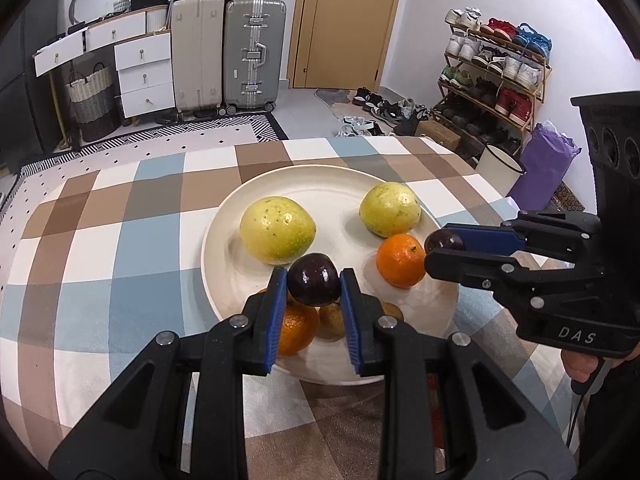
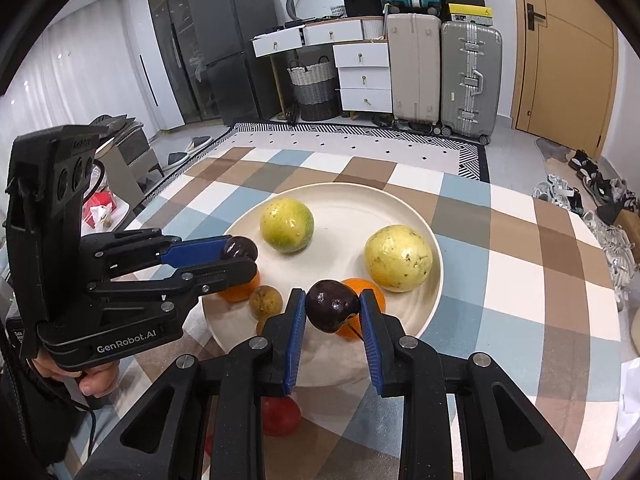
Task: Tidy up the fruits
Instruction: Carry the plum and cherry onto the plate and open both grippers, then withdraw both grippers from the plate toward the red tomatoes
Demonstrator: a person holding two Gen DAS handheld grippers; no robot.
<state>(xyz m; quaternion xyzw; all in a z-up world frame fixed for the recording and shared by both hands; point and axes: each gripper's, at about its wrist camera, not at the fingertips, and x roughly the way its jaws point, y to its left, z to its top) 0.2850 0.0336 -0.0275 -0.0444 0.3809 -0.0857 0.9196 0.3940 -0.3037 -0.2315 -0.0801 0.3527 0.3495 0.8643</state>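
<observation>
My left claw (image 1: 314,284) grips a dark plum (image 1: 315,279), my right claw (image 2: 332,312) a second plum (image 2: 332,310). Both hang over the plate (image 1: 240,276); beyond the claws lie two yellow-green fruits (image 1: 277,229).

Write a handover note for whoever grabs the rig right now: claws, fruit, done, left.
Left claw: shut on a dark purple fruit, held over the plate's near edge.
Right claw: shut on a second dark purple fruit, also above the plate.
On the plate: two yellow-green fruits, two oranges, two small brown fruits.
Left: set down both purple fruits; a red fruit sits on the tablecloth, off the plate.
</observation>
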